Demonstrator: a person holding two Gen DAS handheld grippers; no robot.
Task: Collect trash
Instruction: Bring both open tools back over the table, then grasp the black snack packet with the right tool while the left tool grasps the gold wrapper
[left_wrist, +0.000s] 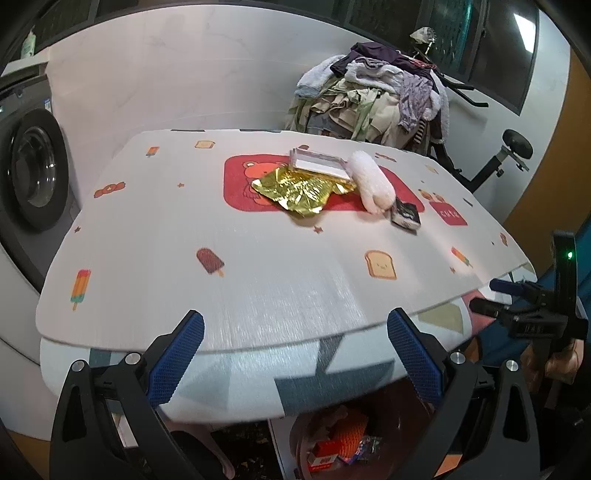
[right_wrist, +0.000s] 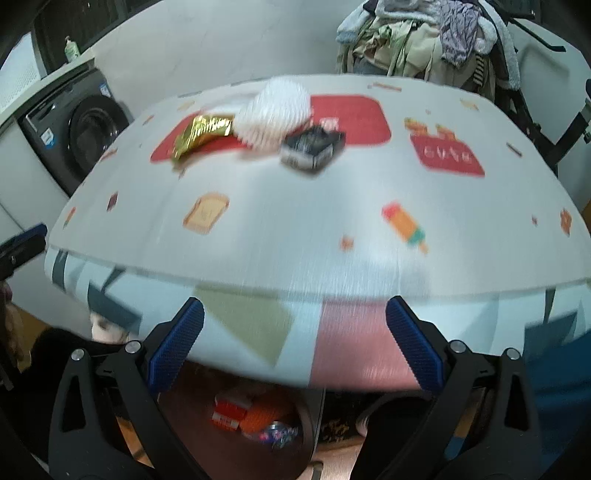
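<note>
Trash clustered mid-bench (left_wrist: 258, 295): gold wrapper (left_wrist: 299, 192), dark small box (left_wrist: 405, 216), beside white fluffy roll (left_wrist: 371, 182). Left tongs (left_wrist: 295, 354) and right tongs (right_wrist: 295, 350) wide, empty, at near edge, likely poised above bin (left_wrist: 332, 443) underneath for drops.

gold wrapper (left_wrist: 299, 192) | pink fluffy roll (left_wrist: 371, 184) | white popsicle-and-toast-print tablecloth (left_wrist: 258, 258)

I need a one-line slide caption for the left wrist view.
Open left gripper faces a table with gold wrapper, fluffy roll and small black box.
</note>
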